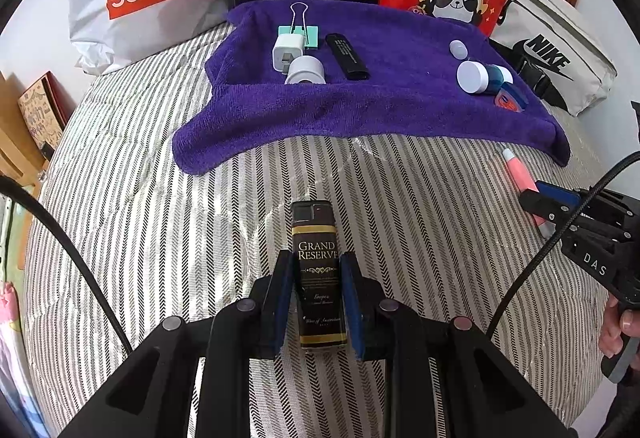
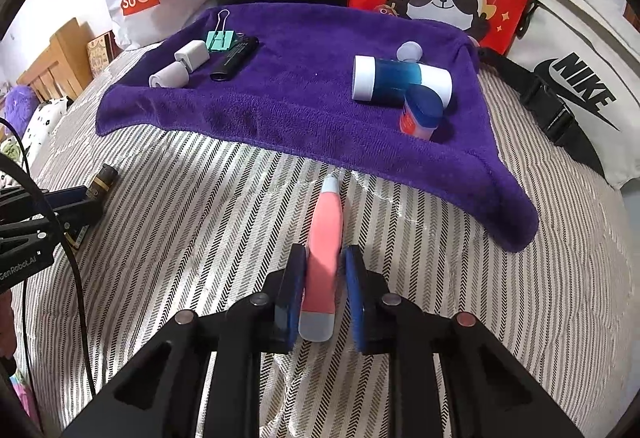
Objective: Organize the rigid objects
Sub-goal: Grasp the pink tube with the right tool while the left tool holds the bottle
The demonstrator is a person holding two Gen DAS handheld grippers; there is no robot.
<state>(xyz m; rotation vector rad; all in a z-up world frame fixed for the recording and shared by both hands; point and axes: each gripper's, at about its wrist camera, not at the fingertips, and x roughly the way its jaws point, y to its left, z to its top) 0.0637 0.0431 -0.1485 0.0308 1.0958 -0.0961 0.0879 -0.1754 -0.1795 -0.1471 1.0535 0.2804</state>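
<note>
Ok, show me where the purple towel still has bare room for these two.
The purple towel is bare in its middle, between the black stick and the blue bottle, and along its front edge. Its left and right back corners are crowded.

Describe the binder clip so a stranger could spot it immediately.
Find the purple towel spread on the striped bed. At its far left corner lies a cluster of small items; the binder clip is the mint-green one with silver wire handles, between a white charger and a black stick.
</note>
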